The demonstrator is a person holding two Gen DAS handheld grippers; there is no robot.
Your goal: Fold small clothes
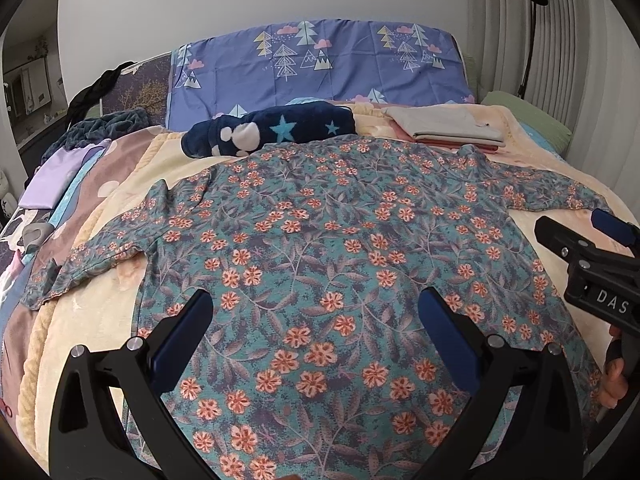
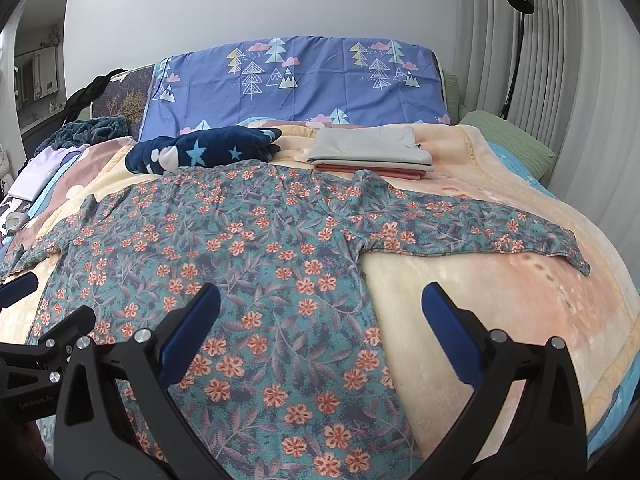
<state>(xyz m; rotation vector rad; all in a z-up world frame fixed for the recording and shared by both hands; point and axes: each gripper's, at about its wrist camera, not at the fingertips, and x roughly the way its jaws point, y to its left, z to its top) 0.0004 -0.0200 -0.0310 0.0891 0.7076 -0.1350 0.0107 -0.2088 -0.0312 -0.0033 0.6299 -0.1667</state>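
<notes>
A teal floral long-sleeved garment (image 1: pixel 320 248) lies spread flat on the bed with both sleeves out; it also shows in the right wrist view (image 2: pixel 240 260). My left gripper (image 1: pixel 316 312) is open and empty, hovering above the garment's lower body. My right gripper (image 2: pixel 320 304) is open and empty, above the garment's right side edge; its right finger is over the cream blanket. The right gripper also shows at the right edge of the left wrist view (image 1: pixel 592 252), and the left gripper at the left edge of the right wrist view (image 2: pixel 36 320).
A stack of folded grey and pink clothes (image 2: pixel 372 152) sits behind the garment. A navy star-patterned plush bundle (image 1: pixel 268 130) lies at the back left. A purple tree-print pillow (image 1: pixel 320 64) stands at the headboard. A cream blanket (image 2: pixel 500 304) covers the bed. A green pillow (image 2: pixel 508 140) and a lamp (image 2: pixel 520 0) are at the right.
</notes>
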